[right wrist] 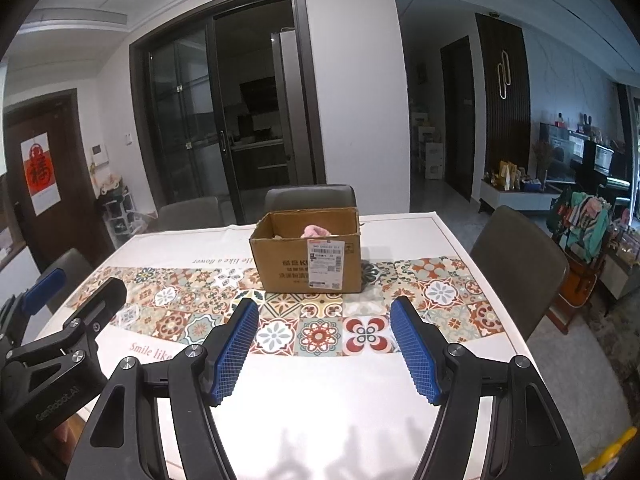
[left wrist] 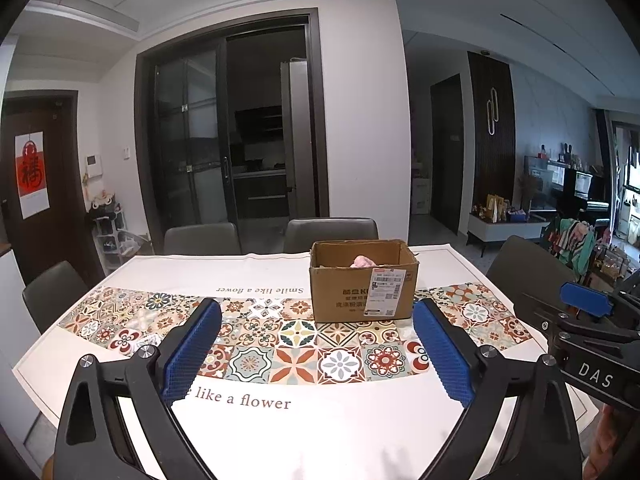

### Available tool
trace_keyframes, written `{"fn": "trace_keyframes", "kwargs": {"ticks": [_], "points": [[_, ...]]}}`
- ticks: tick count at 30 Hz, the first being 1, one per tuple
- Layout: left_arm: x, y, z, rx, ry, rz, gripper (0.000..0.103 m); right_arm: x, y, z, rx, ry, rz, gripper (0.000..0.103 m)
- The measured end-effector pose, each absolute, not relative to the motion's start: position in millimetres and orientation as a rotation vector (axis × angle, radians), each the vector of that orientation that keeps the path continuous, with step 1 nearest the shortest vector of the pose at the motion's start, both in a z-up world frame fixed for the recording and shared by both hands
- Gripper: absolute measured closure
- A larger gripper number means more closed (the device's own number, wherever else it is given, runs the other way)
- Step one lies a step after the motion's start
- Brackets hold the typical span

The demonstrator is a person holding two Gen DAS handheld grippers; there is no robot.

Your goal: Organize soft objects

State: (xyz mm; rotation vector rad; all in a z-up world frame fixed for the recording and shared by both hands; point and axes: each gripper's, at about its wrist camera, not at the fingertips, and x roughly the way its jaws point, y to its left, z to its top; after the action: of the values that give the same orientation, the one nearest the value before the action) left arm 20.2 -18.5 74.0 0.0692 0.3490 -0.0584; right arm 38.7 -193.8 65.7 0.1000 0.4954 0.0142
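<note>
An open cardboard box (left wrist: 362, 284) stands on the patterned tablecloth past both grippers; it also shows in the right wrist view (right wrist: 308, 258). A pink soft object (left wrist: 362, 261) lies inside it and pokes above the rim, seen too in the right wrist view (right wrist: 316, 231). My left gripper (left wrist: 316, 312) is open and empty, held above the table short of the box. My right gripper (right wrist: 324, 312) is open and empty, also short of the box. Each gripper shows at the edge of the other's view.
The table (left wrist: 304, 432) carries a white cloth with a tiled flower band. Grey chairs stand at the far side (left wrist: 332, 230), at the left (left wrist: 52, 296) and at the right (right wrist: 516, 268). A cluttered living area lies to the right.
</note>
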Motion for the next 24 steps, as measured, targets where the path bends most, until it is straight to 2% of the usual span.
{"fn": "trace_keyframes", "kwargs": {"ticks": [12,24], "points": [[17.2,-25.8,73.8,0.076,0.347,-0.066,0.001,31.6,-203.1,68.0,0.107,0.488,0.002,0.033],[20.3,-27.5,71.7,0.072,0.356,-0.082,0.0,32.3,-204.7,67.2,0.11,0.49,0.001,0.033]]}}
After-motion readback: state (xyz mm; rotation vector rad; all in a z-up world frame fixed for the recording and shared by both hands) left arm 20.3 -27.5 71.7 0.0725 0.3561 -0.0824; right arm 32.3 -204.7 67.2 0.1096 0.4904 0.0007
